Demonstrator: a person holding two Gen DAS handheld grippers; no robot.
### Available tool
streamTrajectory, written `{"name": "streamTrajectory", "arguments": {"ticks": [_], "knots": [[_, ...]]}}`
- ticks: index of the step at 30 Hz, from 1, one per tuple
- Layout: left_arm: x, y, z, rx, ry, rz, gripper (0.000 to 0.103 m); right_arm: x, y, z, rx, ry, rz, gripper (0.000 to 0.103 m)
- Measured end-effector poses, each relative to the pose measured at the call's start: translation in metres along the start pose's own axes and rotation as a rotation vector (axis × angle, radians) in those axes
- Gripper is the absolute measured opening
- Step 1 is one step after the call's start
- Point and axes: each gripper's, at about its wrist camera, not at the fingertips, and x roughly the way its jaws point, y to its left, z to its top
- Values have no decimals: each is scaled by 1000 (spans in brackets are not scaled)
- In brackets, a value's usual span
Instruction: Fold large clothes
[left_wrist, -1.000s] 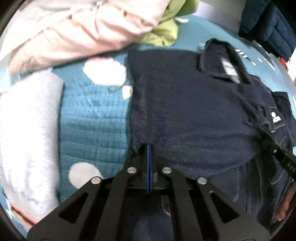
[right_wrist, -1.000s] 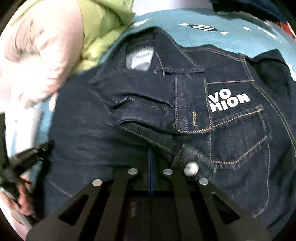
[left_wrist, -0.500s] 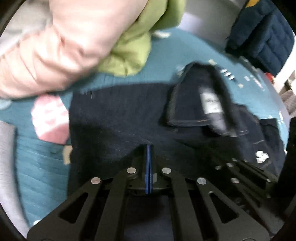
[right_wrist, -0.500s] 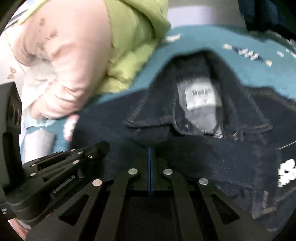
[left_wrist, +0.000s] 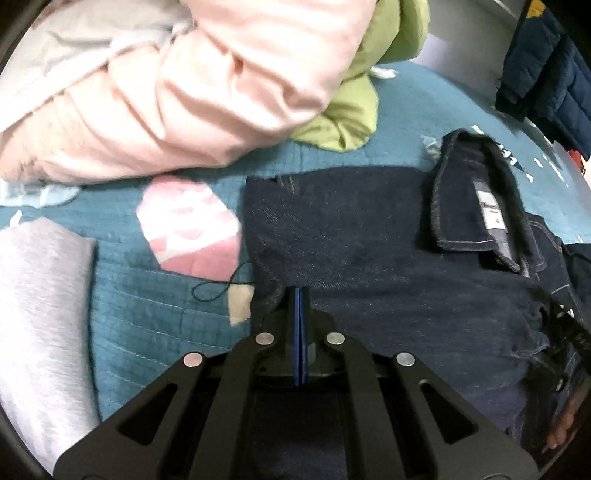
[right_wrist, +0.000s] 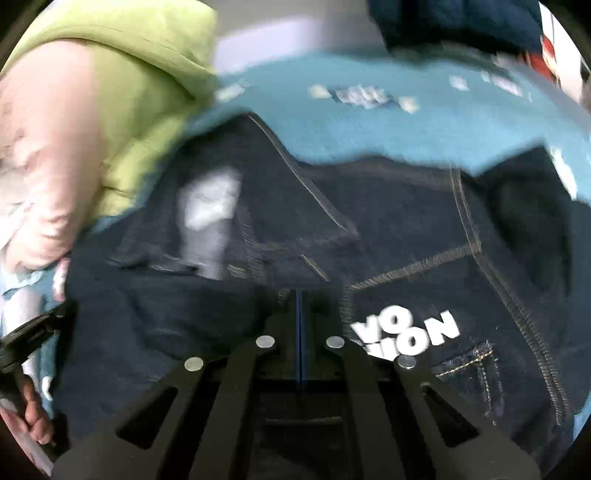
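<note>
In the left wrist view, we had the left gripper (left_wrist: 301, 295) tilted steeply down over the dark denim jacket (left_wrist: 369, 258), which lay spread on the teal quilt (left_wrist: 140, 332), its collar (left_wrist: 476, 206) with a white label turned up to the right. The jaws were pressed together with the blue pads meeting. Denim bunched around the tip, so we judged that we were pinching the left edge of a folded panel, though the cloth between the pads was hidden. A pink garment (left_wrist: 184, 92) and a green one (left_wrist: 351, 110) were piled beyond the jacket, and a grey cloth (left_wrist: 37, 314) lay to the left on the quilt. We judged the denim to be heavy and fairly stiff: it would hold a crease and slide little on the quilting, so seams and hems were the best places to grip.

In the right wrist view, which was blurred, our right gripper (right_wrist: 300, 295) also pointed steeply down, jaws pressed together over the jacket's front, just left of the white lettering (right_wrist: 406, 332) above a chest pocket. Whether cloth was caught between them we could not tell; the dark fabric hid the tip. The left gripper showed at the far left edge, held in a hand (right_wrist: 35, 417), level with the jacket's left side.
</note>
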Motion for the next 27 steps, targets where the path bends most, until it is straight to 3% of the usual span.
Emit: {"name": "streamTrajectory", "arguments": {"ticks": [14,16,17,18,19,20,21,27], "knots": [[-2,-2,2,39,1,14,2,-8,20,13,-23,31,-70,1],[-6,-4,2,42,20,16,6,-18,25,13,-3,41,-53,7],[-11,-5,2,53,27,9,12,-24,30,12,-8,36,-76,20],[-16,-7,0,74,31,5,27,-30,36,12,-20,20,-107,48],[-23,-9,-1,93,29,1,46,-39,42,11,-32,-14,-141,63],[-32,-13,-3,116,12,22,54,-49,48,9,-37,-49,-159,81],[-39,-16,-4,131,3,49,67,-54,52,9,-41,-59,-162,86],[-77,-15,-4,129,43,36,76,-99,78,7,-22,-58,-171,95]]}}
